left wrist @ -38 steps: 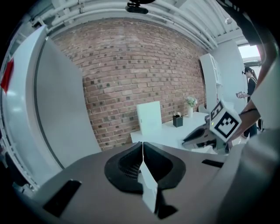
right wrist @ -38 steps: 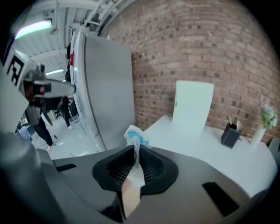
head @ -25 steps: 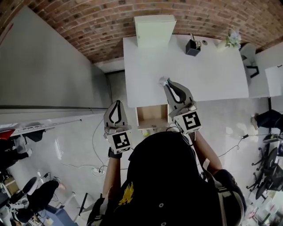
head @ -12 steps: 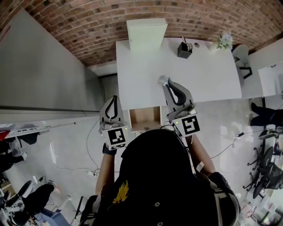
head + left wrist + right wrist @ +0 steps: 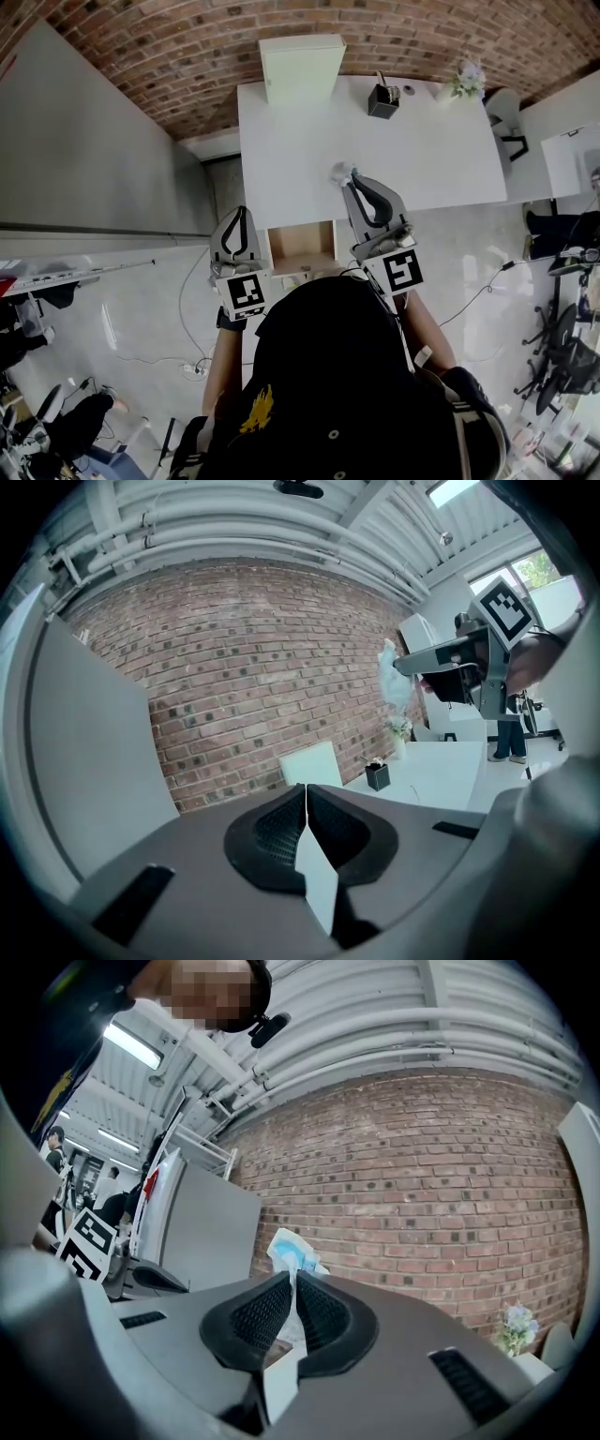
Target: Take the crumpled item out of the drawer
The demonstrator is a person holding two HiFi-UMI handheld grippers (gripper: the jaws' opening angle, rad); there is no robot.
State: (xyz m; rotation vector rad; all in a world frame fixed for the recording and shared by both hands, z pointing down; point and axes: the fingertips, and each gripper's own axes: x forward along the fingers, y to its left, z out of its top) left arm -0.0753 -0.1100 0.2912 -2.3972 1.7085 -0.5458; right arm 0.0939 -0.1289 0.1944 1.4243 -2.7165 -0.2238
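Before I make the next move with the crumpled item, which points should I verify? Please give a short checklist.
1. Right tongs shut on the crumpled item: ok.
2. Crumpled item out of the drawer: ok, it hangs in the air over the near part of the table.
3. Left tongs shut, with nothing between them: ok.
4. Bare table surface for putting the item down: ok; the black holder stands far back.
5. Drawer closed: not ok, it stands open.
6. Nothing more left in the drawer: cannot tell, the person's head hides part of it.
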